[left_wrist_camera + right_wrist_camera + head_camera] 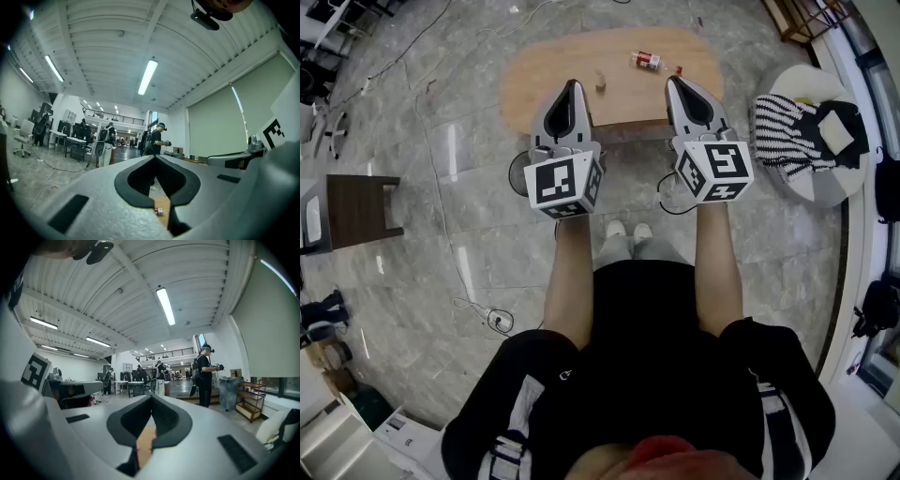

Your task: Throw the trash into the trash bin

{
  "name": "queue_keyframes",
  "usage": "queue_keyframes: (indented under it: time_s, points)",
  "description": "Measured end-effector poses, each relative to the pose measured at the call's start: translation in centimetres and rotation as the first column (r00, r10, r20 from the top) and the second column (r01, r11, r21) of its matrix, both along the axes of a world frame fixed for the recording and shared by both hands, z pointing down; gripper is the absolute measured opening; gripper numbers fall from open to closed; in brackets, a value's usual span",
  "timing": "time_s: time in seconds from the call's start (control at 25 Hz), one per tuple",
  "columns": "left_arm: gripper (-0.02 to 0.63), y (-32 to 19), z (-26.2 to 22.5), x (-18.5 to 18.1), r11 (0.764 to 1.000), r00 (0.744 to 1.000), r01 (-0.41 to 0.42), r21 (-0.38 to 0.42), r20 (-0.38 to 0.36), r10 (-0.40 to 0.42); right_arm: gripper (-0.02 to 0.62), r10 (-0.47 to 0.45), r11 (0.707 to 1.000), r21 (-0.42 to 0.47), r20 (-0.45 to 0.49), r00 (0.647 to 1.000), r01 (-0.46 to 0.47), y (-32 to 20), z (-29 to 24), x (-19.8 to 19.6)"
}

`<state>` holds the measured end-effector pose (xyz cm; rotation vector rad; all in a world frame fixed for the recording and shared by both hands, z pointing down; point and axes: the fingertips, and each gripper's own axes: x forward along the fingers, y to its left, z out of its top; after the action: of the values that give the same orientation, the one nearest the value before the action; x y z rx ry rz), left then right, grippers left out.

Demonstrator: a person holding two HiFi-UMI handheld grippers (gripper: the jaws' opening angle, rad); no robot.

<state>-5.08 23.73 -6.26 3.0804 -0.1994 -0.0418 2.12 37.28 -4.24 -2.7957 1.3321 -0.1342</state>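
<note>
Wooden oval table (534, 84) on a grey stone floor (441, 234), seen from the head view. On it lie a small red-and-white piece of trash (648, 62) and, nearer the middle, a little beige scrap (600, 81). The left gripper (573, 87) and right gripper (673, 82) are held level over the table's near side, holding neither piece.

Left gripper view: jaws pressed together, nothing between them.

Right gripper view: likewise closed and empty.

No bin can be picked out with certainty. The likely risk is that closed jaws reaching in would shove the light trash off the table.
</note>
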Motion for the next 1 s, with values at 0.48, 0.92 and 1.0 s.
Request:
queue_keyframes:
  time_s: [0.48,0.92,1.0]
  points:
    - [0.005,-2.2,1.2,-1.5,0.998,0.999,0.045,-0.036,0.007,-0.044,0.011,0.079,0.992,0.097,0.032,0.996,-0.082,1.9,-0.3,0.3]
    - [0.005,-6.0,-0.7,-4.1,0.995,0.994,0.089,-0.036,-0.057,-0.091,0.011,0.04,0.994,0.101,-0.024,0.999,-0.038,-1.3,-2.4,-1.4]
    - [0.005,-6.9,-0.8,-4.5,0.994,0.993,0.099,-0.044,-0.062,-0.101,0.011,0.035,0.995,0.098,-0.031,0.999,-0.032,-1.9,-2.5,-1.7]
